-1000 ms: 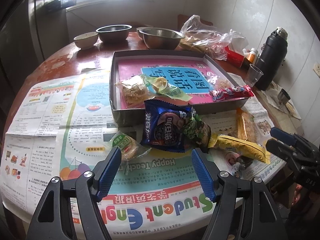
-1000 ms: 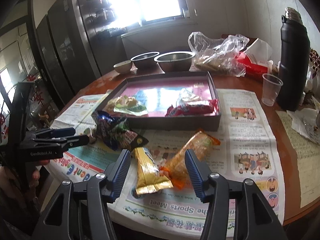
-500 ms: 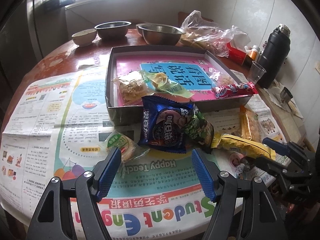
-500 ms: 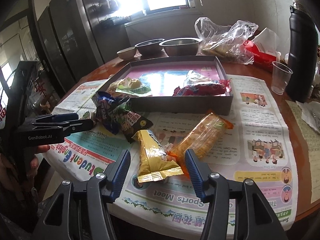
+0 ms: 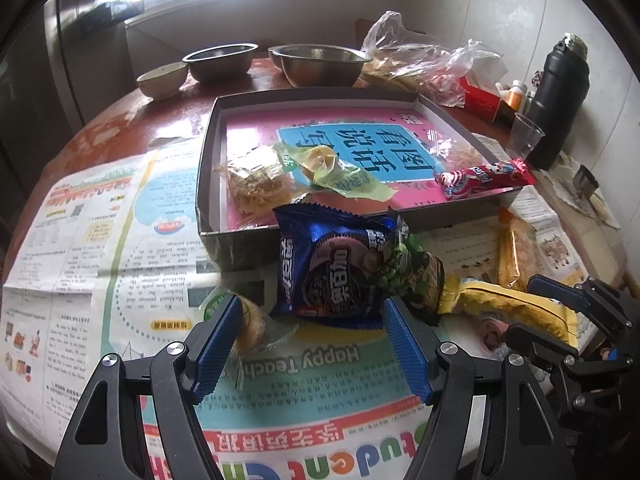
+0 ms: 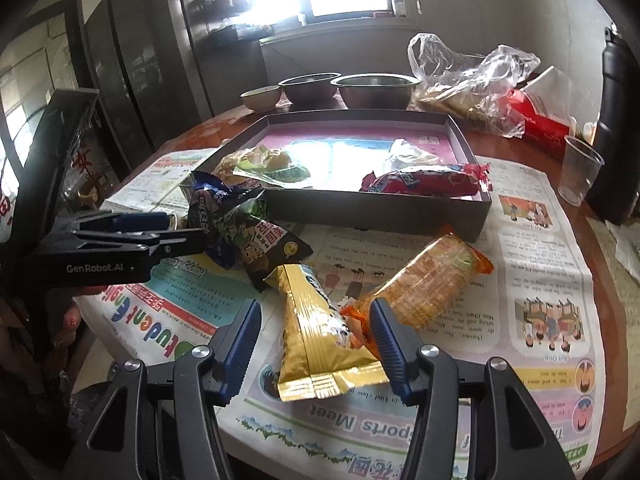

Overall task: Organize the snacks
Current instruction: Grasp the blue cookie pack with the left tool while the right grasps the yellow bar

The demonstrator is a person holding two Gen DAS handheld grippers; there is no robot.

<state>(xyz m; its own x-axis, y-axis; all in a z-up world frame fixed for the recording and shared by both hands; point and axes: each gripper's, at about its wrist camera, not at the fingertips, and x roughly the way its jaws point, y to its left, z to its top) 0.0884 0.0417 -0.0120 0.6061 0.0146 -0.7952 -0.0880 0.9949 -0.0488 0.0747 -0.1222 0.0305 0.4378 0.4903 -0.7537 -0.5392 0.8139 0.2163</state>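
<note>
My left gripper (image 5: 312, 304) is open, and the near edge of a blue cookie packet (image 5: 328, 272) lies between its fingertips, untouched. A dark green pea packet (image 5: 408, 276) leans on the blue one. A small clear-wrapped pastry (image 5: 256, 320) lies against the left finger. My right gripper (image 6: 314, 308) is open around a yellow packet (image 6: 316, 320), with an orange packet (image 6: 428, 284) beside its right finger. The grey box (image 5: 212, 184) behind holds a clear biscuit bag (image 5: 256, 184), a green wrapper (image 5: 340, 172) and a red packet (image 5: 480, 176).
Newspaper (image 5: 100, 240) covers the round wooden table. Behind the box stand metal bowls (image 5: 320, 64), a small ceramic bowl (image 5: 162, 78) and a crumpled plastic bag (image 5: 424, 64). A black flask (image 5: 560, 96) and a plastic cup (image 5: 524, 136) stand at right. The table edge is close below both grippers.
Both grippers have come forward and down toward the loose snacks. The blue packet's edge now lies between the left fingertips, the yellow packet deeper between the right ones. Neither jaw opening changed.
</note>
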